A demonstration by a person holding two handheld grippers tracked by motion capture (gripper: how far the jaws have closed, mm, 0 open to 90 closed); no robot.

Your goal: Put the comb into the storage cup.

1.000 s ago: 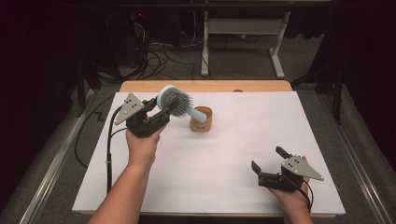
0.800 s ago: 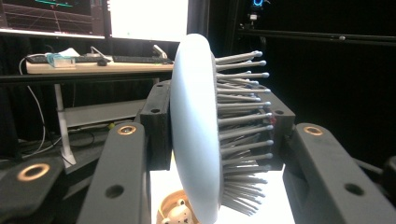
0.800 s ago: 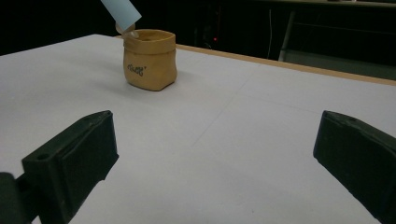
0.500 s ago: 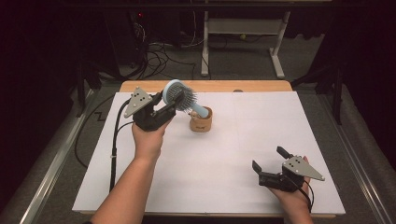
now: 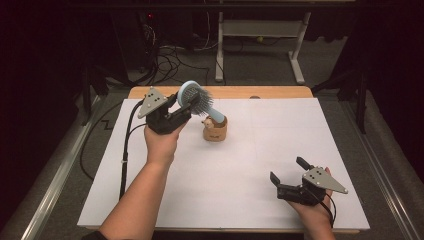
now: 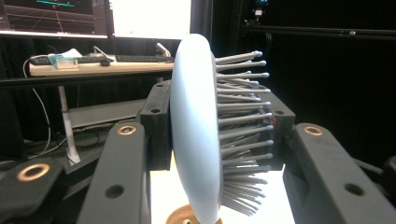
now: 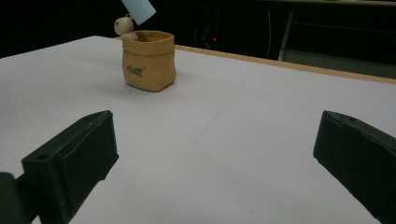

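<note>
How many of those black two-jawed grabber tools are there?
2: the left gripper is raised, clamping a pale blue bristled hairbrush; the right gripper rests open near the table's front right.

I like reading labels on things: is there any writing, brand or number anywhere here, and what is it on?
Cup: a short dark printed word on its side, too blurred to read.
Screens behind the brush: coloured lines, any text too small to read.
Nothing else carries writing that I can see.
</note>
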